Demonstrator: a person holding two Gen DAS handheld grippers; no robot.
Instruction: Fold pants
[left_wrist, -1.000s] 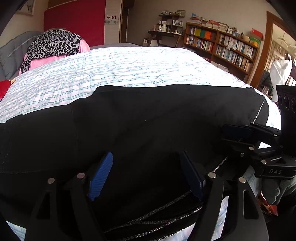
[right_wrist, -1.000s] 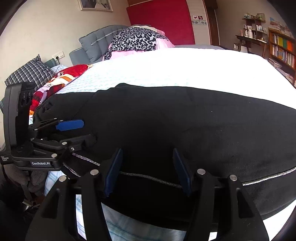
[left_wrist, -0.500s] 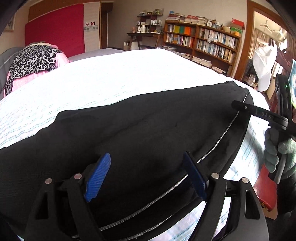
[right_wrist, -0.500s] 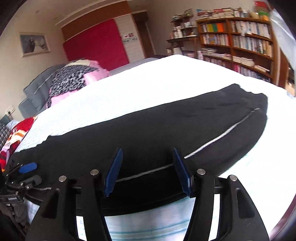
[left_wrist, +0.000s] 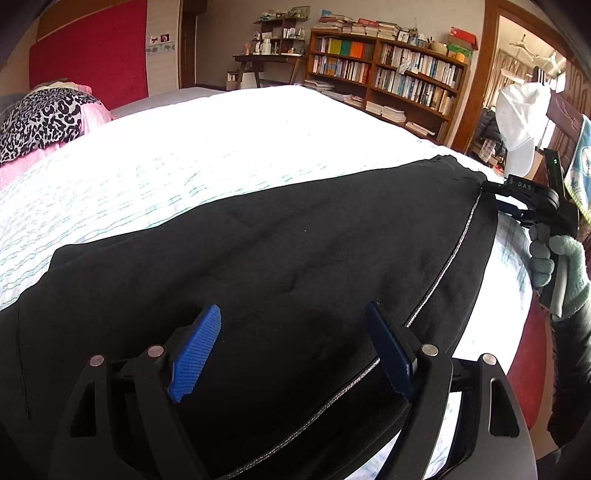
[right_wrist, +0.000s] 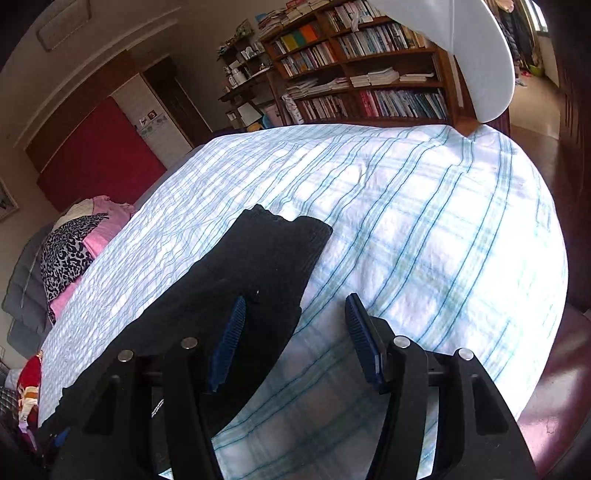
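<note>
Black pants (left_wrist: 280, 266) with a thin silver side stripe lie flat lengthwise on the white and blue checked bed (left_wrist: 207, 162). My left gripper (left_wrist: 295, 343) is open and empty, low over the pants near their wide end. My right gripper (right_wrist: 291, 332) is open and empty at the pants' far cuff end (right_wrist: 273, 251); its left finger is over the black cloth, its right finger over the sheet. The right gripper also shows in the left wrist view (left_wrist: 517, 199), held by a gloved hand at the cuff end.
A leopard-print and pink pile (left_wrist: 44, 118) lies at the head of the bed. Bookshelves (left_wrist: 388, 77) and a small table stand beyond the bed. A white cap (left_wrist: 521, 125) hangs at the right. The bed's edge and red-brown floor (right_wrist: 554, 387) lie right of my right gripper.
My right gripper has moved away from my left along the pants to the cuff end. My left gripper has stayed near the wide end, turning its view right. Both stay open.
</note>
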